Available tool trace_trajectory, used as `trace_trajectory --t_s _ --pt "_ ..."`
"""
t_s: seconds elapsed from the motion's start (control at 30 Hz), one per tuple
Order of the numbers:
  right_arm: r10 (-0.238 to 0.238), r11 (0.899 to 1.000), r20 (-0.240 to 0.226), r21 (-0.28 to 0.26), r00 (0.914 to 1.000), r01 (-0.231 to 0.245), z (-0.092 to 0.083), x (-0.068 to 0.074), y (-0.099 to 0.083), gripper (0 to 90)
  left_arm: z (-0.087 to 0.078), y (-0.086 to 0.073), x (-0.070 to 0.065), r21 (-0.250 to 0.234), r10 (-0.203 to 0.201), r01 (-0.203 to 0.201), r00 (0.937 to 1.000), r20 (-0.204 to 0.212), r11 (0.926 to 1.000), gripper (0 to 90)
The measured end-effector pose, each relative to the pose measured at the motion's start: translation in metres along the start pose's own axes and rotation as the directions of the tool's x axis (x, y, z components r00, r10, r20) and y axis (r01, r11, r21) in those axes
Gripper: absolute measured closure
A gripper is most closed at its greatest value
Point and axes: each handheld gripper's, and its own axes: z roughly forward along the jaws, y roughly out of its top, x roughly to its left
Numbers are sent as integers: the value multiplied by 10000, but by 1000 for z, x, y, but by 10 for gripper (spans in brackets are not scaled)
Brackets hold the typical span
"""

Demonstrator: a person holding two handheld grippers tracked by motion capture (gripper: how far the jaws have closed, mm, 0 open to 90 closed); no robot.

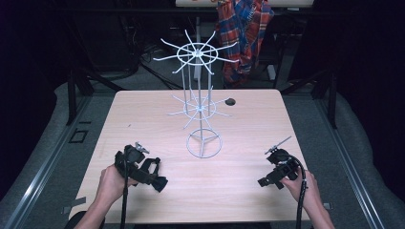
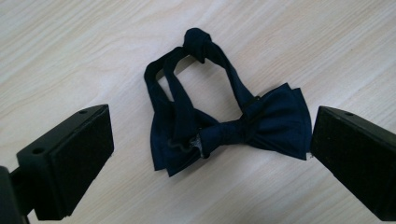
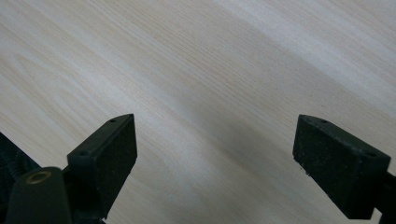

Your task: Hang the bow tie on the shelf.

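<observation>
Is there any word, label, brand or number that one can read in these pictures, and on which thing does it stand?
None can be read.
The bow tie, the white wire rack, the table and both tongs, left and right, show no text.
The plaid cloth behind the table shows only a pattern.

A dark navy bow tie (image 2: 243, 128) lies flat on the pale wood table (image 2: 70, 56) in front of you, bow spread wide. Its neck strap loops away from the bow, knotted at the far end.
</observation>
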Motion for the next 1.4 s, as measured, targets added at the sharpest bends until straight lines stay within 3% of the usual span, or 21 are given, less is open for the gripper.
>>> trace_trajectory --t_s 0.3,0.57,0.6,0.63,0.67,0.73,0.77,0.83,0.87,1.0,1.03,1.07,1.23,1.27,1.37,1.4 --pt "-49 9999 -74 100 10000 50 0 -1 0 134 9 6 -3 208 160 -164 9997 195 9997 6" --pt "-11 10000 -75 89 10000 12 1 0 0 134 14 10 -7 322 361 -374 9985 401 9988 235" --pt "417 9981 -149 -446 9990 -424 4 2 -2 134 15 11 -7 353 412 -427 9983 420 9985 256" --pt "417 9981 -149 -446 9990 -424 4 2 -2 134 15 11 -7 353 412 -427 9983 420 9985 275" --pt "114 9999 -92 -72 9999 -114 2 1 -1 134 16 12 -8 378 419 -438 9980 480 9983 275" --pt "580 9965 -180 -586 9982 -590 5 3 -3 134 19 14 -8 378 443 -464 9975 549 9982 352" --pt "580 9965 -180 -586 9982 -590 5 3 -3 134 19 14 -8 378 443 -464 9975 549 9982 383" --pt "-235 9992 -57 310 9997 237 -1 -1 1 134 20 16 -9 448 455 -486 9967 665 9978 417" --pt "198 9995 -108 -227 9997 -200 3 1 -1 135 22 18 -9 530 493 -533 9960 742 9972 463" --pt "-99 9999 -80 138 9999 100 0 -1 0 135 26 20 -9 645 484 -540 9951 858 9965 547" --pt "-99 9999 -80 138 9999 100 0 -1 0 135 26 20 -9 645 484 -540 9951 858 9965 570" --pt "216 9995 -118 -225 9997 -219 3 1 -2 135 27 21 -8 671 492 -560 9939 988 9962 591" --pt "-45 9999 -98 89 9999 46 1 0 0 136 30 21 -7 808 425 -505 9943 981 9955 657" --pt "221 9995 -133 -230 9997 -224 3 1 -2 136 31 21 -7 847 436 -522 9940 1006 9950 691" --pt "188 9996 -143 -191 9997 -190 3 1 -2 136 33 21 -7 916 364 -456 9944 994 9948 742" --pt "-91 9998 -107 147 9999 92 1 0 0 136 34 22 -7 1020 459 -555 9945 946 9932 763"
